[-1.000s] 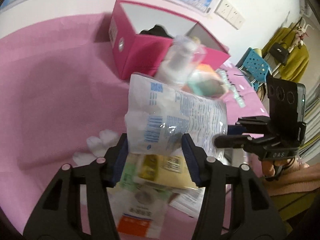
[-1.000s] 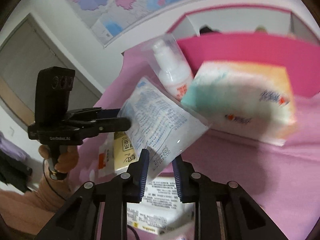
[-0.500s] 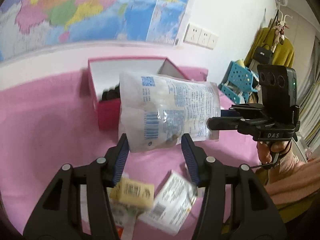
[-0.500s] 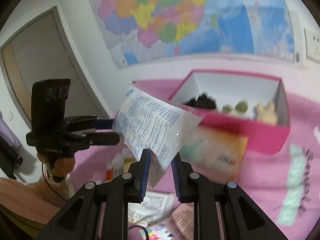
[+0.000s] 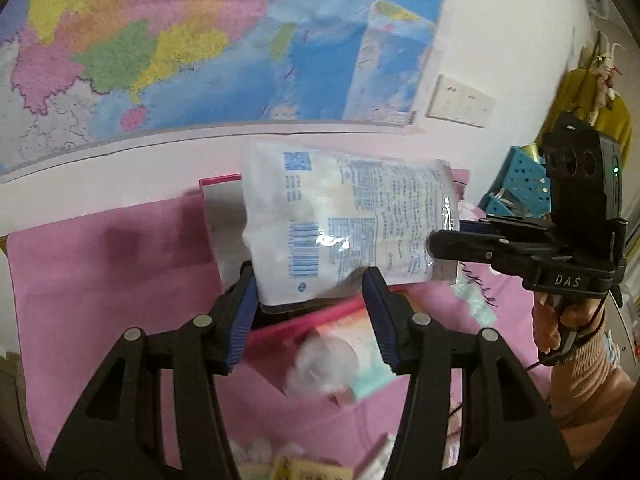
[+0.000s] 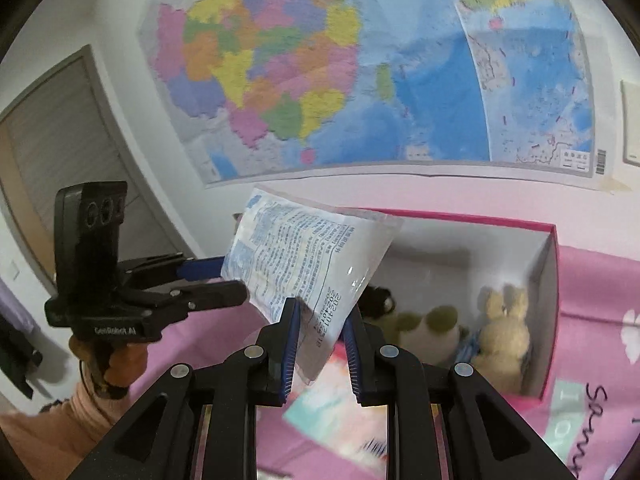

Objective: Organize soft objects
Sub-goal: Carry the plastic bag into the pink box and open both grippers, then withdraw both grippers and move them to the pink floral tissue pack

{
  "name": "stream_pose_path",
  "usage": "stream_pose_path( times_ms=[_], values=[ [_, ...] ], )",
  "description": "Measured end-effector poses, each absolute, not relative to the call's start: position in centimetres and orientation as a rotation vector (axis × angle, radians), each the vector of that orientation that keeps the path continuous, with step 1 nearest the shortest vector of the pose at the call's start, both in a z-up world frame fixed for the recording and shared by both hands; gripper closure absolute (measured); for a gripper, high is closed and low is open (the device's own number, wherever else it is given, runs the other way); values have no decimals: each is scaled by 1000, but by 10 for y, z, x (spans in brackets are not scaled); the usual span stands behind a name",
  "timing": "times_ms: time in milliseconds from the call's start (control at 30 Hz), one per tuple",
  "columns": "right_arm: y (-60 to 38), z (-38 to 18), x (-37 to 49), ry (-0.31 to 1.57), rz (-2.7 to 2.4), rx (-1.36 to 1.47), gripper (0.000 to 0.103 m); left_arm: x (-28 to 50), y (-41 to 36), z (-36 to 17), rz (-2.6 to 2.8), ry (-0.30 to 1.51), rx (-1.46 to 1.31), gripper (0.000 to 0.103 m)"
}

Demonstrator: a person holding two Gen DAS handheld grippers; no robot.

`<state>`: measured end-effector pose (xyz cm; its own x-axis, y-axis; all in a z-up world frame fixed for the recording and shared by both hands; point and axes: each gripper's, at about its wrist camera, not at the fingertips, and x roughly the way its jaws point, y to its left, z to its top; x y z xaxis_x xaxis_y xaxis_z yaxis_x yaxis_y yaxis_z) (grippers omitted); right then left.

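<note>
A clear plastic bag (image 5: 348,232) with blue print and white filling hangs in the air above the pink cloth. My left gripper (image 5: 310,280) is shut on its puffy lower end. My right gripper (image 6: 320,312) is shut on the flat sealed edge of the same bag (image 6: 304,264). Each view shows the other gripper: the right gripper (image 5: 440,246) comes in from the right, the left gripper (image 6: 228,280) from the left. Behind and below the bag stands an open pink box (image 6: 552,280) holding a beige plush bear (image 6: 504,328), a green-white plush (image 6: 432,328) and a black item (image 6: 376,300).
On the pink cloth (image 5: 100,280) below lie a blurred tissue pack (image 5: 360,360) and a few flat packets (image 5: 304,470) at the near edge. A map (image 6: 360,80) covers the wall behind. A blue crate (image 5: 520,184) stands at the right, a door (image 6: 60,152) at the left.
Both grippers have lifted the bag together, up off the pile on the cloth and toward the pink box. The wall map now fills the upper view. Neither grip has changed.
</note>
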<state>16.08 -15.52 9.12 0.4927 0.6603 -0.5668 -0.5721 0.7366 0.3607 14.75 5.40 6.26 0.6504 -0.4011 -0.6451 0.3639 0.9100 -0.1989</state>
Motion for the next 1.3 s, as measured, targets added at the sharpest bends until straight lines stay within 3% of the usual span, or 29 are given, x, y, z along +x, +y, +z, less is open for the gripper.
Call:
stream_pose_path(
  times_ms=[300,533,600,1000,1300],
  values=[
    [-151,56,223,827,655,170,82,204,48,33,-369,847,-57,48],
    [-150,21,256,941,532,188,64,223,46,14,-300,894,-70,48],
    [-152,16,257,950,518,188,64,220,44,15,-294,883,-58,48],
    [-181,57,189,828,626,227,63,156,66,44,-273,716,-42,45],
    [-170,88,115,763,844,225,57,82,79,41,-278,673,-14,44]
  ],
)
